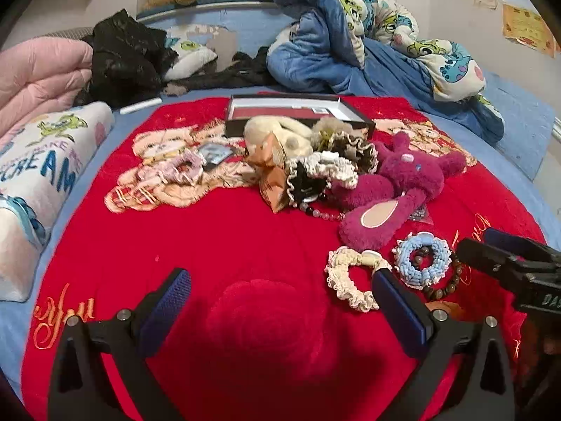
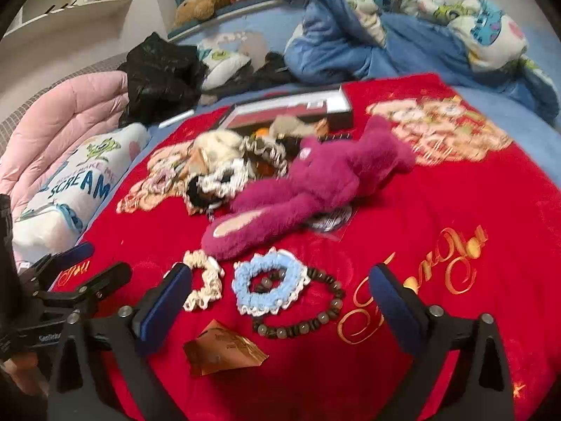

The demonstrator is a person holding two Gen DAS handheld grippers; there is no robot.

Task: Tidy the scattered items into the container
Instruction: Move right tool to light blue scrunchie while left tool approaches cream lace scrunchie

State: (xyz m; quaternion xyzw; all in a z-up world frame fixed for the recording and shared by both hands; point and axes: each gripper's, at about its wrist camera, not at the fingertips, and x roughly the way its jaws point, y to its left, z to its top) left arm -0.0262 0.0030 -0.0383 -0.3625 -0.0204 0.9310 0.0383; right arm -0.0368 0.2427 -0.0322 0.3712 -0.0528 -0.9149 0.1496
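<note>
A shallow black box [image 1: 298, 110] with a red-and-white inside sits open at twelve o'clock on the red blanket, and just in front of it lies a heap: a cream plush [image 1: 277, 133], a tan ribbon bow [image 1: 271, 179], black-and-white frilled scrunchies [image 1: 315, 172] and a magenta plush bear [image 1: 396, 186] sprawled toward four o'clock. A pale pink scrunchie [image 1: 182, 168] lies apart at ten o'clock. Nearer, at five o'clock, a cream scrunchie [image 1: 350, 277], a light-blue scrunchie [image 1: 422, 258], a dark bead bracelet [image 2: 308, 312] and a brown foil packet [image 2: 224, 349] lie flat.
</note>
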